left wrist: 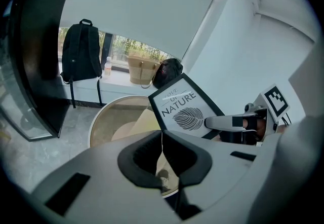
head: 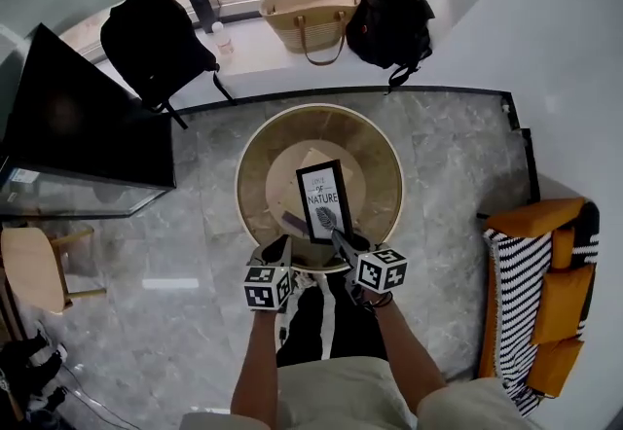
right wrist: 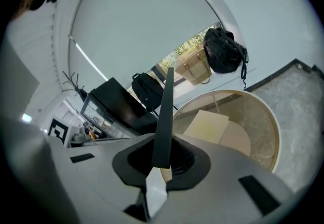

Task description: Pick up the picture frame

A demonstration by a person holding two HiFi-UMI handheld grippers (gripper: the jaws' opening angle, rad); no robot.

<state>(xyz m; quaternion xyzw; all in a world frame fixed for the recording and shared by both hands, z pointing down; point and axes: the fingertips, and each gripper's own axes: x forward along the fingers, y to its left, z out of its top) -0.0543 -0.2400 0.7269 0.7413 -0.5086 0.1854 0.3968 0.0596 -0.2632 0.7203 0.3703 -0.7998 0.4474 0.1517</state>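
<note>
step: pick-up nearly done | my right gripper (head: 338, 238) pinches the picture frame (head: 323, 197) by its lower edge, centre of head view, above the table (head: 384, 156) | my left gripper (head: 277, 248) closed, empty | next: firm grip, no tilting

Picture frame (head: 324, 197) hung over round table (head: 255, 141), approx. centre, its near edge in right gripper (head: 337, 237); left gripper (head: 280, 247) sat just left of that. Behind table, on window ledge (head: 263, 53), L to R: backpack (head: 156, 44), bottle (head: 224, 37), basket bag (head: 310, 17), 2nd bag (head: 389, 24). TV (head: 83, 112) stood left of table, stool (head: 34, 268) nearer at far left, sofa (head: 545, 302) far right.
</note>
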